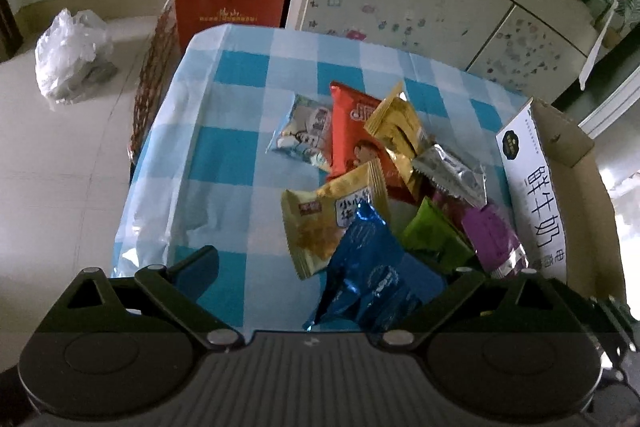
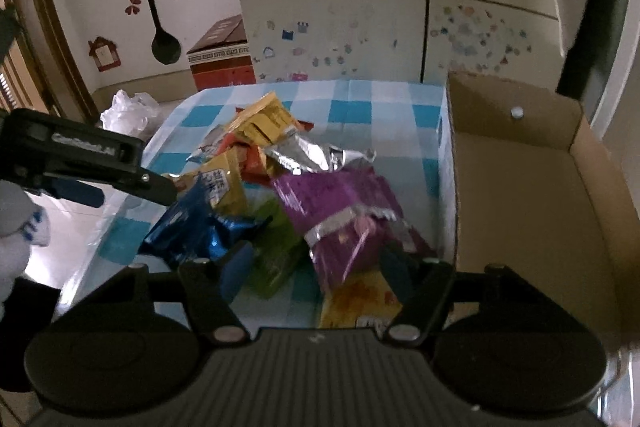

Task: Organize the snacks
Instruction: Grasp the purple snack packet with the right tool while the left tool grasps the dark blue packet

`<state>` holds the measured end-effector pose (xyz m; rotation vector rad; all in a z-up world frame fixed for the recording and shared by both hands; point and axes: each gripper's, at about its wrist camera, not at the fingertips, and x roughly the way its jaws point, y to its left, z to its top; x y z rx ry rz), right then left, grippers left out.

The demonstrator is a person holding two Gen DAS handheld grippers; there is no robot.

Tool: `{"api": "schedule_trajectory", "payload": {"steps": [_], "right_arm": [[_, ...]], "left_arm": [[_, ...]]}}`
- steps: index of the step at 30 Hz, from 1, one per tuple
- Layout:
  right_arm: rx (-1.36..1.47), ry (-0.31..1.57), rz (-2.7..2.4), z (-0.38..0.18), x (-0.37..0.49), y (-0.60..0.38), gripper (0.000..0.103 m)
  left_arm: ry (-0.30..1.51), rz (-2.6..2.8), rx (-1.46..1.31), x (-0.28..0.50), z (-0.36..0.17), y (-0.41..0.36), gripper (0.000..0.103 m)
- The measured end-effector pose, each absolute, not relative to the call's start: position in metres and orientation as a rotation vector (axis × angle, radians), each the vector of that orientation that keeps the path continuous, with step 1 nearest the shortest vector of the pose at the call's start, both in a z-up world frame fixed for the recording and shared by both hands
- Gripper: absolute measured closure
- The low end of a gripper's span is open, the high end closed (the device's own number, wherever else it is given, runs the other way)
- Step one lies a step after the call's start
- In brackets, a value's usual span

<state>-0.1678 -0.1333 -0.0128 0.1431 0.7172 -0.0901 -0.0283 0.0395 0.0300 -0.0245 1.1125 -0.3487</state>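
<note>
Left gripper [image 1: 316, 267] stands wide, its pads not pressing; the blue foil packet [image 1: 368, 267] lies between its fingers. Right gripper [image 2: 316, 267] is half-spread, with the purple packet [image 2: 340, 211] and a green packet [image 2: 276, 259] between its fingers; contact cannot be told. The snack pile lies ahead of both on the checked cloth [image 1: 224, 115]. An open cardboard box [image 2: 520, 207] stands right of the right gripper

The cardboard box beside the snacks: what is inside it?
In the right wrist view the cardboard box shows only its bare brown floor. Its nearest corner is hidden behind the claw body.
</note>
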Motion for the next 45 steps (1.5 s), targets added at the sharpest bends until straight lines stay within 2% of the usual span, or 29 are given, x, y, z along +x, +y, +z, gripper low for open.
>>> {"api": "schedule_trajectory", "payload": {"steps": [12, 14, 16, 26, 30, 38, 39, 43, 45], "right_arm": [[0.147, 0.774, -0.178, -0.035, -0.129, -0.141, 0.032], [0.155, 0.789, -0.195, -0.038, -0.126, -0.144, 0.035], [0.164, 0.786, -0.208, -0.037, -0.127, -0.146, 0.044], [0.324, 0.772, -0.174, -0.021, -0.134, -0.163, 0.060], [0.453, 0.765, -0.150, -0.016, -0.138, -0.176, 0.062], [0.474, 0.735, -0.135, -0.007, -0.142, -0.176, 0.064], [0.475, 0.732, -0.135, -0.007, -0.142, -0.177, 0.064], [0.489, 0.724, -0.132, -0.006, -0.145, -0.178, 0.064], [0.493, 0.720, -0.131, -0.004, -0.146, -0.179, 0.064]], "left_arm": [[1.144, -0.360, -0.069, -0.023, 0.023, 0.041, 0.003], [1.150, -0.371, -0.064, -0.024, 0.021, 0.039, 0.003], [1.156, -0.381, -0.062, -0.026, 0.019, 0.037, 0.003], [1.146, -0.484, 0.045, -0.044, 0.011, 0.019, 0.003], [1.127, -0.510, 0.116, -0.052, 0.004, 0.007, 0.003], [1.082, -0.523, 0.228, -0.061, -0.011, -0.018, 0.003], [1.081, -0.517, 0.236, -0.061, -0.013, -0.020, 0.005], [1.081, -0.502, 0.259, -0.059, -0.020, -0.022, 0.024], [1.075, -0.506, 0.252, -0.060, -0.019, -0.020, 0.027]]}}
